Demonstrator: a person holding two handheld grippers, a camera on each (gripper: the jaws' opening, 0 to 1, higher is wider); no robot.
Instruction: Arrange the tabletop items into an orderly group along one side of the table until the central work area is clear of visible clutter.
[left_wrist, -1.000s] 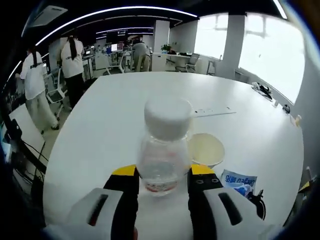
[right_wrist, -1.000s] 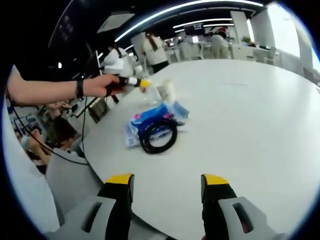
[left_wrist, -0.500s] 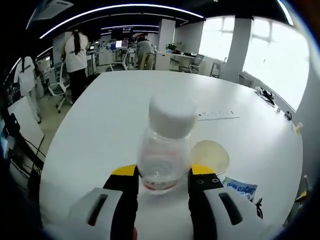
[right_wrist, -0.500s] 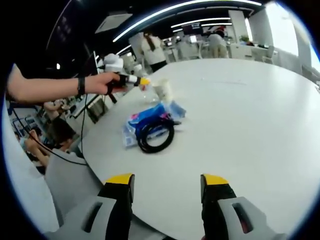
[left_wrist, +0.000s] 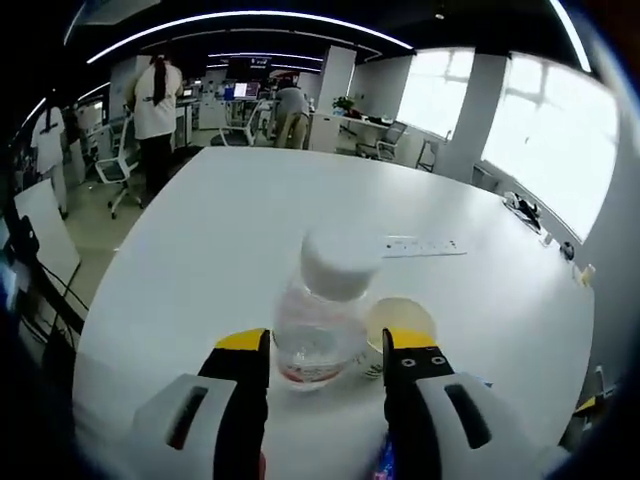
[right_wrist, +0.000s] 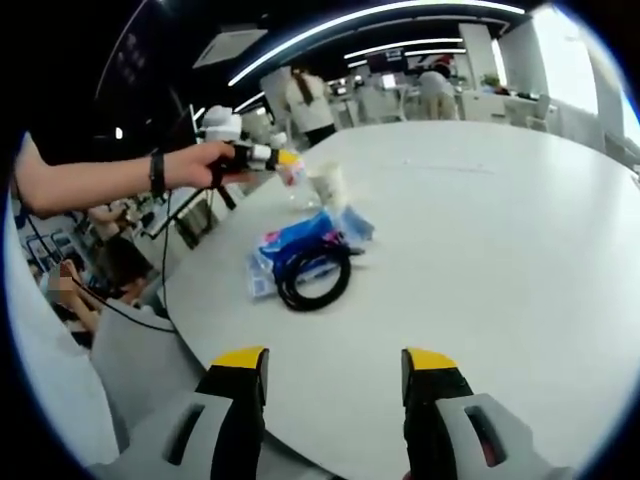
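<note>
Compared with a second earlier, the clear plastic bottle (left_wrist: 323, 322) is seen lower against the table in the left gripper view, and the paper cup (left_wrist: 397, 330), then clear of it to the right, is now partly hidden behind its right side; the blue packet seen beside the right jaw earlier is reduced to a sliver at the bottom. The bottle is pinched upright between the yellow-tipped jaws of the left gripper (left_wrist: 325, 350); it carries a white cap and appears nearly empty. The cup is open-topped, and its contents cannot be told. In the right gripper view the left gripper (right_wrist: 262, 157) is held by a hand (right_wrist: 195, 165) near the table's left edge, with the bottle (right_wrist: 295, 178) just beside the white cup (right_wrist: 327, 186); little has shifted there since the earlier frame. In front of them a blue packet (right_wrist: 300, 243) lies under a coil of black cable (right_wrist: 314, 274), touching it. The jaws of the right gripper (right_wrist: 333, 368) are spread apart above bare tabletop with nothing between them. The white round table (right_wrist: 500, 250) is bare across its middle and right side, and a white strip (left_wrist: 424, 247) lies farther out on it.
</note>
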